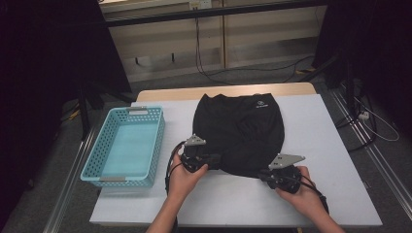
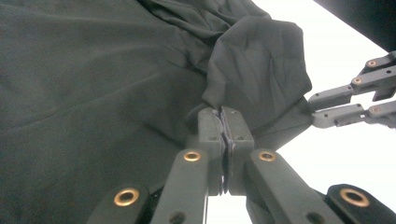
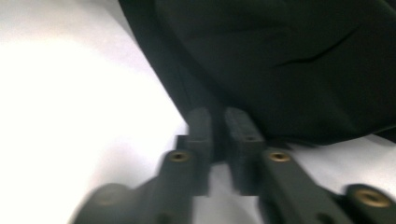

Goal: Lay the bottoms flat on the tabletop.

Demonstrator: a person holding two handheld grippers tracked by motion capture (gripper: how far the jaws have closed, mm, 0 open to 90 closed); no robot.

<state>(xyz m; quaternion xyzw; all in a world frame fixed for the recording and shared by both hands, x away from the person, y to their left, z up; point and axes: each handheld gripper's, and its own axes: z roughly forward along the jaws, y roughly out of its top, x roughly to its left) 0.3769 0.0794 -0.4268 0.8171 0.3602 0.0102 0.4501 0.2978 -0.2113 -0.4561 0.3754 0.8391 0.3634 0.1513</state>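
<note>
A black garment [image 1: 238, 131] with a small white logo lies spread on the white table [image 1: 320, 145]. My left gripper [image 1: 216, 160] is at its near left hem. In the left gripper view the left gripper [image 2: 224, 123] is shut on a bunched fold of the garment [image 2: 93, 93]. My right gripper [image 1: 262, 175] is at the near right hem. In the right gripper view the right gripper [image 3: 218, 126] has its pads close together, with the dark edge of the garment [image 3: 289, 56] between them. The right gripper [image 2: 314, 108] also appears from the side in the left gripper view, at the cloth's corner.
A light blue perforated basket [image 1: 156, 141] stands on the table's left side, next to the left hand. White tabletop lies bare to the right of the garment and along the near edge. Dark stands and cables surround the table.
</note>
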